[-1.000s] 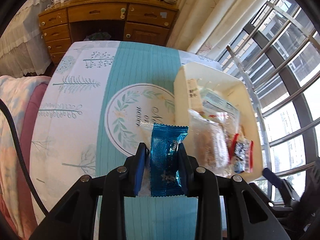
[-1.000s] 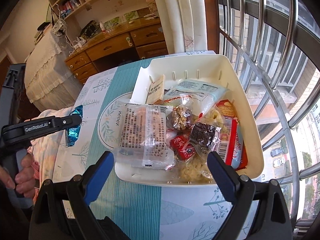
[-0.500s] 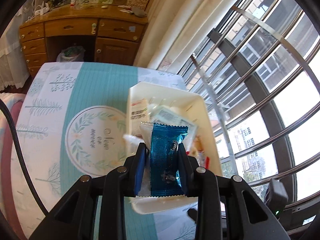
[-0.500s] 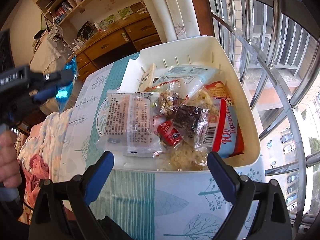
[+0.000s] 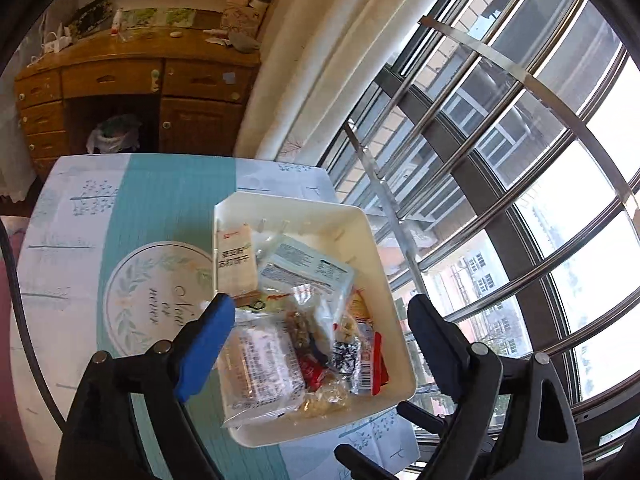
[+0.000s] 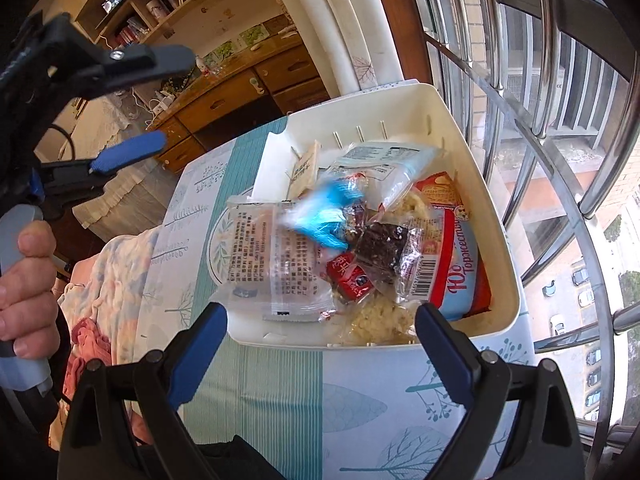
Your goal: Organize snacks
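A white plastic bin [image 5: 384, 264] [image 6: 480, 184] on the table holds several snack packets. My left gripper [image 5: 320, 312] [image 6: 178, 100] hangs above the bin with its jaws opening and nothing between them. Just below it, in the right wrist view, a shiny blue snack packet [image 6: 324, 216] shows as a blur over the pile, free of the fingers. It is over a large clear printed packet [image 6: 276, 264] and a dark brown packet [image 6: 380, 248]. My right gripper [image 6: 322, 316] stands open and empty in front of the bin's near wall.
The bin sits near the table's right edge, close to the window bars [image 6: 560, 120]. A teal patterned tablecloth [image 5: 160, 200] covers the table. Bedding [image 6: 108, 280] lies left, a wooden desk [image 5: 120, 80] behind. A person's hand [image 6: 28, 280] grips the left gripper's handle.
The left gripper rose and swung right over the bin, then opened and let go of the blue packet, which is dropping onto the pile. The right gripper kept still.
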The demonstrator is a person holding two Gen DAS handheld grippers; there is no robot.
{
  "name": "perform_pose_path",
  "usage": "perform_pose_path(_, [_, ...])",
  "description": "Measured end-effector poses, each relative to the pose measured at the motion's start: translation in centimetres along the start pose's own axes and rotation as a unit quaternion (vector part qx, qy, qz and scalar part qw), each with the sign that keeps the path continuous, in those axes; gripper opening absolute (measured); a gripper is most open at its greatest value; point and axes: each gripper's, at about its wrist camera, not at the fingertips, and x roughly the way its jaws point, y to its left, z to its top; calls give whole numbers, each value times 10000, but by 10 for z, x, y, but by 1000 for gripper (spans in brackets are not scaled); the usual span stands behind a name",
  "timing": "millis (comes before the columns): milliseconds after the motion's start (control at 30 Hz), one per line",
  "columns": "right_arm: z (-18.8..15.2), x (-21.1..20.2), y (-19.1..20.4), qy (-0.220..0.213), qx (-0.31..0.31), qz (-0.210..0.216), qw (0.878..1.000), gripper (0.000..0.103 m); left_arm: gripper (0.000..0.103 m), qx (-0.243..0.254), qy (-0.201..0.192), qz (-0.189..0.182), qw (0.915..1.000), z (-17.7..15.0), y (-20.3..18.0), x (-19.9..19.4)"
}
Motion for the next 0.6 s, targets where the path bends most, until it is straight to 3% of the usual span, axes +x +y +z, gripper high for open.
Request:
perform_pose_path(400, [-35,-21,76,-167,-268,-280,9991,99,88,-445,233,1326,9899,-66,95,-87])
perform_pose_path(600, [-64,-49,119,-368,-491,-387,9974,99,88,-348,3,1603,9865,-98,122,-155])
